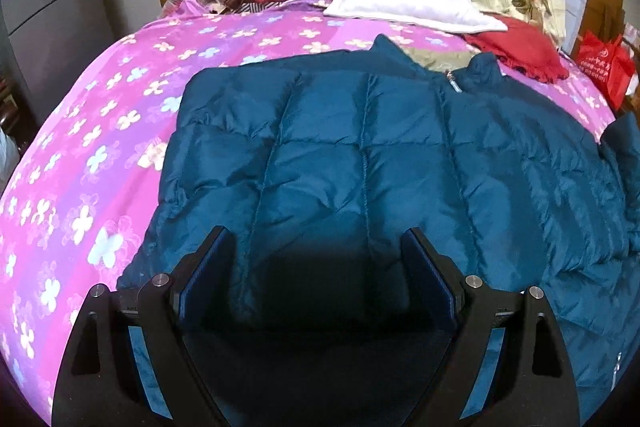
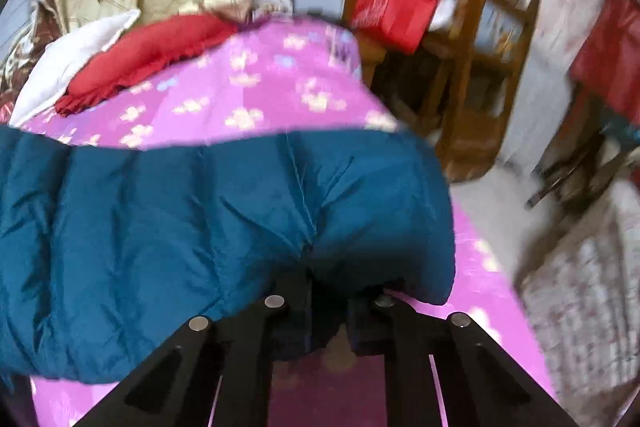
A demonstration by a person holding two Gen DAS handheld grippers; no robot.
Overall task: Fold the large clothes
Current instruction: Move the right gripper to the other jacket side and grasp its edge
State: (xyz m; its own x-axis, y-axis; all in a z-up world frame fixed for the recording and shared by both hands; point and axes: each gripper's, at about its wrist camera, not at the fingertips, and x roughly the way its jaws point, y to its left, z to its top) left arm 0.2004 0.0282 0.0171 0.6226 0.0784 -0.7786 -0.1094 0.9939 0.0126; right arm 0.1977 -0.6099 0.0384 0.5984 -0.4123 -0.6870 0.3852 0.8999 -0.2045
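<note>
On the floral bed [image 1: 100,155], my right gripper [image 2: 328,291] clamps the teal puffer jacket [image 1: 360,163] at its edge; my left gripper [image 1: 316,279] hovers with jaws spread, empty, above it.

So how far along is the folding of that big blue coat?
Barely begun. The teal puffer jacket lies spread flat on the pink flowered bedspread, zipped at the collar, with no fold visible. In hand: the right gripper looks shut on the jacket's edge, while the left gripper hovers open over it. Left: every fold.
</note>
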